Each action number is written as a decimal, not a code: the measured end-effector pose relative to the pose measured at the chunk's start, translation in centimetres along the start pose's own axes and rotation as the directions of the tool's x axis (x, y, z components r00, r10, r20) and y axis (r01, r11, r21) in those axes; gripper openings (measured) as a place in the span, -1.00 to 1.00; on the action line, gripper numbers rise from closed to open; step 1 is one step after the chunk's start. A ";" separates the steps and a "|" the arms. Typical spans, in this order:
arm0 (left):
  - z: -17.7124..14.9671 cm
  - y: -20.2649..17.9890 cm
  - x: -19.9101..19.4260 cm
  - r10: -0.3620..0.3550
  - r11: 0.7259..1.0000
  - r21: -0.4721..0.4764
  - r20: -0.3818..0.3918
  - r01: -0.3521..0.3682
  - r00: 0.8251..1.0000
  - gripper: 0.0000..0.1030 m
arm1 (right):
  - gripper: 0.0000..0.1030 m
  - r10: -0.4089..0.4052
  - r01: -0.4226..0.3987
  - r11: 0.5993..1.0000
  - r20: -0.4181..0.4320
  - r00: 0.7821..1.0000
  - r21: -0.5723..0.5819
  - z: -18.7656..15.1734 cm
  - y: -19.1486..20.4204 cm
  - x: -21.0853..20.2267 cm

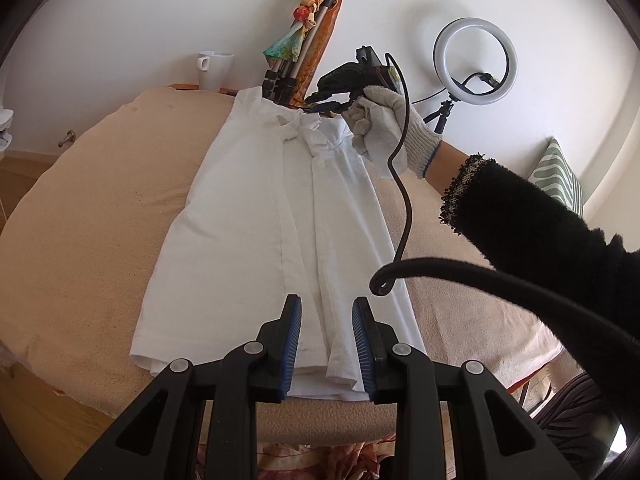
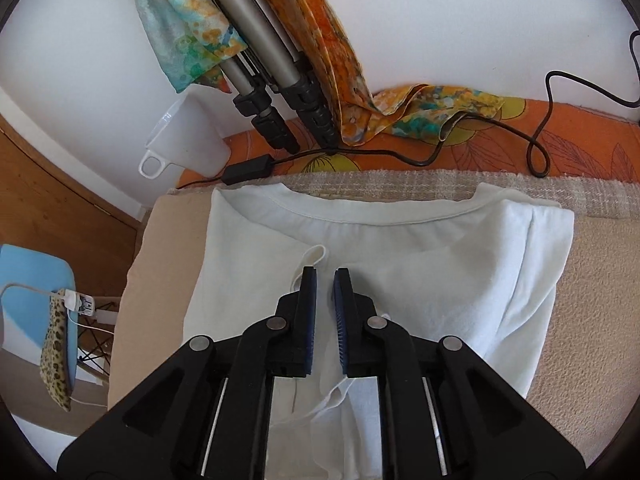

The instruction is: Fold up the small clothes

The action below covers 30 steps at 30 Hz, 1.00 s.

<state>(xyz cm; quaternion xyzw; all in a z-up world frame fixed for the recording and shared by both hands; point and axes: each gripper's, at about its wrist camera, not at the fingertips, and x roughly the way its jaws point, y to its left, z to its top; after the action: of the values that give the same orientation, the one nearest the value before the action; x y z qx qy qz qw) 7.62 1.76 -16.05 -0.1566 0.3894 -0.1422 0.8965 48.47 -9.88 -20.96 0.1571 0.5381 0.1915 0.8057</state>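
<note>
White shirt lies flat under both my tools, its sides already folded in to make a long narrow strip on the beige padded table. My left gripper hovers over the hem end, fingers apart with a clear gap, nothing pinched; the folded bottom edge runs crosswise just below and between the tips. My right gripper sits at the opposite end, pointing down at the cloth just short of the neckline, its fingers nearly together with only a slim gap and no fabric caught that I can see. A folded sleeve edge lies just left of the right tips.

From the left fingers the shirt's long axis runs straight away, hem near, collar far; from the right fingers it runs back beneath the tool. So each hand has its own end: left nearest the hem, right nearest the collar. I judge the next fold goes across this axis, bringing one end toward the other.

Beyond the collar stand tripod legs draped with a bright scarf, a white mug, and a black cable on the orange cloth.
</note>
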 end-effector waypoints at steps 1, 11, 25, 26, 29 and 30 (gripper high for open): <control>0.0 0.0 -0.2 0.000 1.000 0.004 0.006 0.000 1.000 -0.50 | -0.61 0.024 -0.024 1.000 0.022 0.999 0.005 0.1 0.0 -1.4; -0.1 -0.4 -3.2 0.034 0.995 0.095 0.063 -0.040 0.997 -0.43 | -0.42 0.040 -0.047 0.998 0.191 0.981 0.034 -3.7 -1.8 -16.9; -0.6 4.6 -6.0 0.214 0.908 0.372 -0.016 -0.193 0.977 -0.42 | -0.42 0.008 -0.014 0.999 0.192 0.981 0.031 -20.1 -2.0 -31.6; -0.3 5.4 -6.1 0.204 0.921 0.346 -0.029 -0.182 0.979 -0.40 | -0.42 0.005 -0.010 1.000 0.176 0.984 0.029 -21.8 -1.8 -31.7; 0.4 7.9 -5.8 0.138 0.965 0.233 -0.081 -0.116 0.987 -0.32 | -0.42 0.023 -0.027 0.999 0.093 0.995 0.036 -27.2 -1.3 -30.5; 0.6 8.6 -5.5 0.125 0.975 0.195 -0.096 -0.104 0.988 -0.31 | -0.42 0.039 -0.041 0.998 0.061 0.997 0.046 -28.9 -1.1 -29.6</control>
<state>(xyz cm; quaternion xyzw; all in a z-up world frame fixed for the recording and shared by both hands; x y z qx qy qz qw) 5.64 11.79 -15.46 -0.0397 0.4302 -0.1350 0.8917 11.49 -23.68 -8.32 0.1924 0.5149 0.1901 0.8134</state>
